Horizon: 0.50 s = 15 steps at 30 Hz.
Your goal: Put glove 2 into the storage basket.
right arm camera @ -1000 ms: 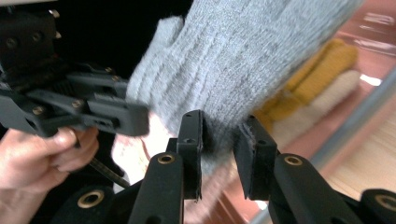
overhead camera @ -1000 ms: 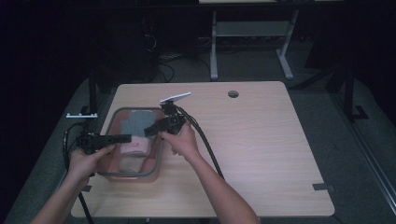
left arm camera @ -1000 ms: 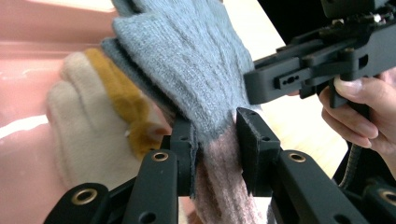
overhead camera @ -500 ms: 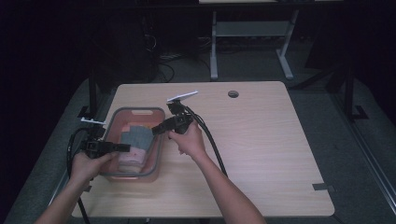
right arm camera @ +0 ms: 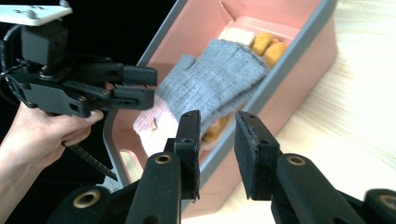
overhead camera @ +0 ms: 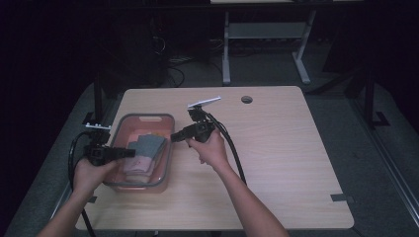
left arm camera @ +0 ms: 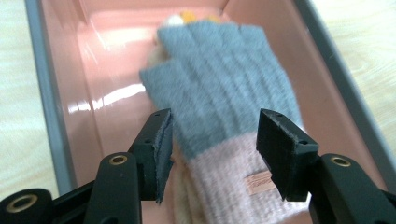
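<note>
Glove point(left arm camera: 224, 93) lies lengthwise in the pink bin point(left arm camera: 56, 93), lower centre of frame, cuff between the left gripper's point(left arm camera: 212, 140) just-opened, non-gripping jaws.

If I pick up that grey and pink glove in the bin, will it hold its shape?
Probably not: the glove looks like soft knit and lies draped over other items in the bin, so it should flop. It likely weighs little. The fuzzy surface should grip well, not slip.
</note>
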Each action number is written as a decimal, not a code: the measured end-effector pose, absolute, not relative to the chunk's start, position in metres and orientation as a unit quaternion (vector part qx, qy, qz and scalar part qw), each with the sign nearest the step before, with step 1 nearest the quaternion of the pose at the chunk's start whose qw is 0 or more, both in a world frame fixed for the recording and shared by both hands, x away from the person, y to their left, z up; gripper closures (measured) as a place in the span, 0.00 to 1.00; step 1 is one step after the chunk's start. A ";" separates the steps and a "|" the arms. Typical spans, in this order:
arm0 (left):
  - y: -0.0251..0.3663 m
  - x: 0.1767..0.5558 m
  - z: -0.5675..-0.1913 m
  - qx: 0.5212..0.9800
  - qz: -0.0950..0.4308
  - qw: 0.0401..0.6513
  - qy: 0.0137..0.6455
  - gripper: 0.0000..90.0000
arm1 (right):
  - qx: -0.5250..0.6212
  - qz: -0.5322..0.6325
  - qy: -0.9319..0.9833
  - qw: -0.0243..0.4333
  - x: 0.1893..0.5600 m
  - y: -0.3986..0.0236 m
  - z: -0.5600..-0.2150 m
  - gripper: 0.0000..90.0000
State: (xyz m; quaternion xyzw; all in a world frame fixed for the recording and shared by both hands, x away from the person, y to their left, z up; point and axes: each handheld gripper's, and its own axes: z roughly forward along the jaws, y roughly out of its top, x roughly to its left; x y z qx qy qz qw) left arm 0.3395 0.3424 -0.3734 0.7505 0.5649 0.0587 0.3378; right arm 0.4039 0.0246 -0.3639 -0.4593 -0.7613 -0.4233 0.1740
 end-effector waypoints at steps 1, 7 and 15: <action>0.343 0.339 -0.371 0.748 0.064 0.343 0.564 0.52 | -0.460 -0.426 -0.759 0.176 0.403 0.021 -0.364 0.77; 0.340 0.337 -0.357 0.743 0.085 0.363 0.556 0.52 | -0.467 -0.432 -0.751 0.175 0.397 0.006 -0.366 0.71; 0.325 0.335 -0.345 0.747 0.074 0.390 0.534 0.51 | -0.473 -0.432 -0.750 0.162 0.394 -0.012 -0.366 0.67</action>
